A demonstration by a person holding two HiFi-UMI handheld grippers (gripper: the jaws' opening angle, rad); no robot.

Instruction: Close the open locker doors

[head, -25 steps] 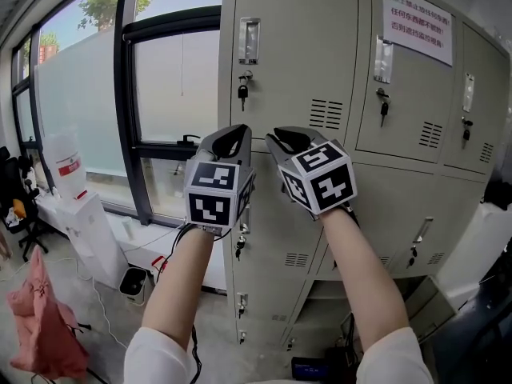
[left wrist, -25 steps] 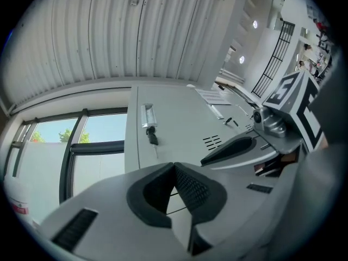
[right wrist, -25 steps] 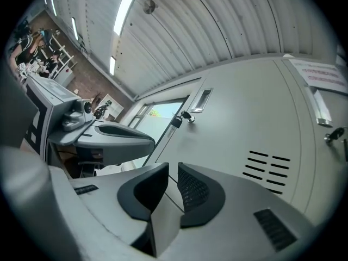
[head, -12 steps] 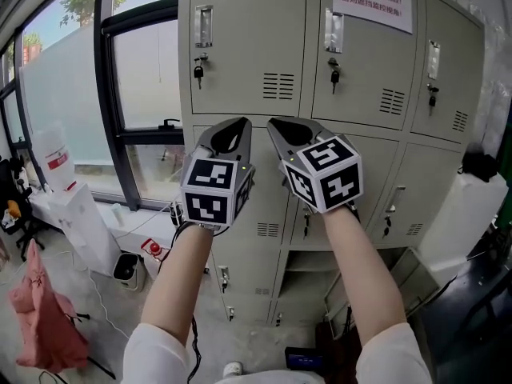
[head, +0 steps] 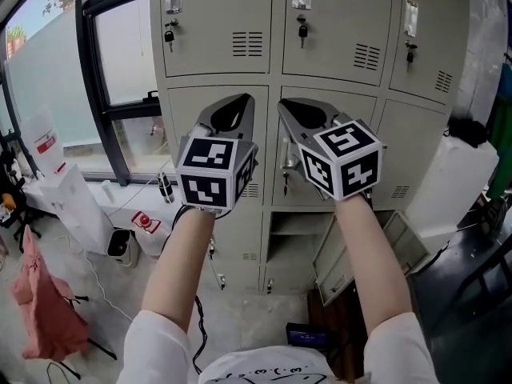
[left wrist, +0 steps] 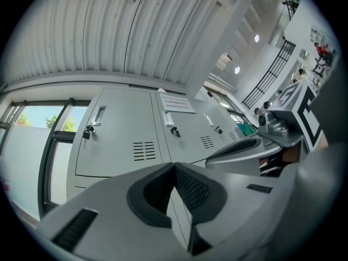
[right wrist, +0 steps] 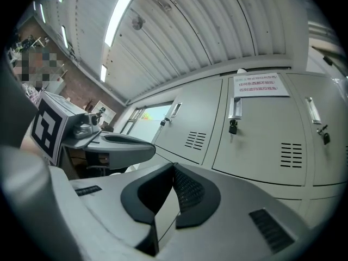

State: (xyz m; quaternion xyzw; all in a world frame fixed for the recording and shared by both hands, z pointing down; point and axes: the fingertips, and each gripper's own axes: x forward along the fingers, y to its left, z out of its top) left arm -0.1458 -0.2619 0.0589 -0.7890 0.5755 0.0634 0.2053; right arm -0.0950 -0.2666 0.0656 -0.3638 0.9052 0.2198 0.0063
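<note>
One locker door (head: 330, 269) ajar

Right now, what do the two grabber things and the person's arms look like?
The left gripper and right gripper are smooth grey with curved jaws lined with dark bumpy pads. Each has a white cube with black square markers. A black cable hangs by the left arm. The person wears short white sleeves.

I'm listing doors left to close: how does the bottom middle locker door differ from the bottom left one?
The bottom middle door is swung out from its frame; the bottom left door sits flush, shut. The middle one exposes a shelf inside; the left one hides its inside. Both are grey, in the bottom row.
</note>
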